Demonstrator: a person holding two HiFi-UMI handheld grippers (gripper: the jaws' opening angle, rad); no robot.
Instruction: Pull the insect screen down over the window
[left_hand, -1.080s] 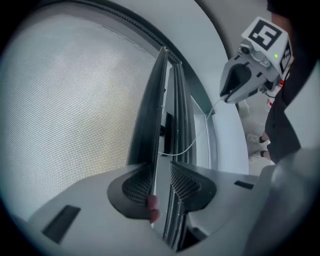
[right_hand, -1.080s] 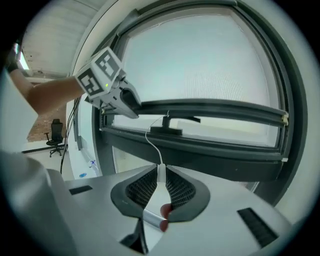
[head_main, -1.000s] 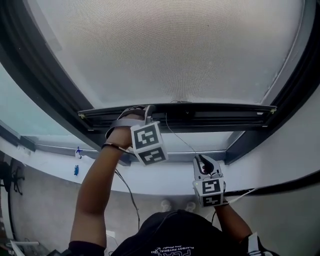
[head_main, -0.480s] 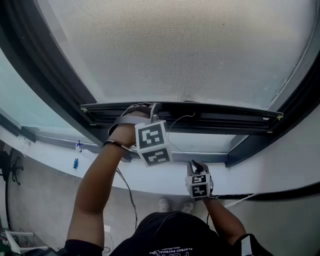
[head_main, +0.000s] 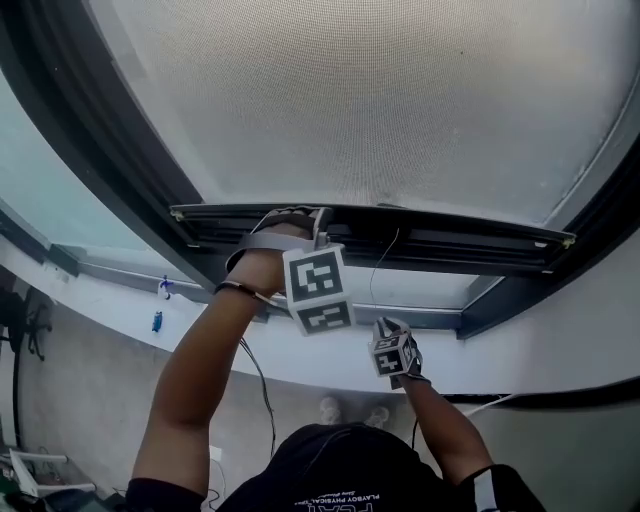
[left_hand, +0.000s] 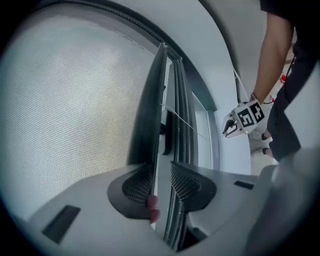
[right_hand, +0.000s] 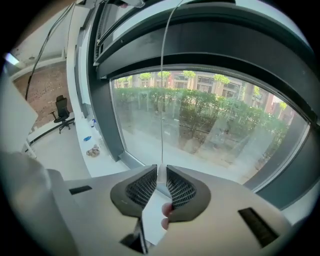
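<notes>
The insect screen (head_main: 360, 110) is a pale mesh filling the upper window, and its dark bottom bar (head_main: 450, 245) runs across the head view. My left gripper (head_main: 300, 222) is raised to that bar left of centre. In the left gripper view its jaws (left_hand: 160, 182) are closed on the bar's edge (left_hand: 150, 125). A thin white pull cord (head_main: 378, 275) hangs from the bar down to my right gripper (head_main: 388, 332), which is lower and nearer my body. That gripper (right_hand: 160, 187) is shut on the cord's white end tab (right_hand: 159, 176), and the cord (right_hand: 161, 100) runs straight up.
The dark window frame (head_main: 90, 150) curves down the left and right sides. A white sill (head_main: 120, 305) below holds small blue items (head_main: 157, 321). Clear glass (right_hand: 210, 125) below the bar shows greenery and buildings. An office chair (right_hand: 61, 107) stands far left.
My right gripper has come down and slightly left with the cord tab in it. The left gripper and the bottom bar have stayed where they were.
</notes>
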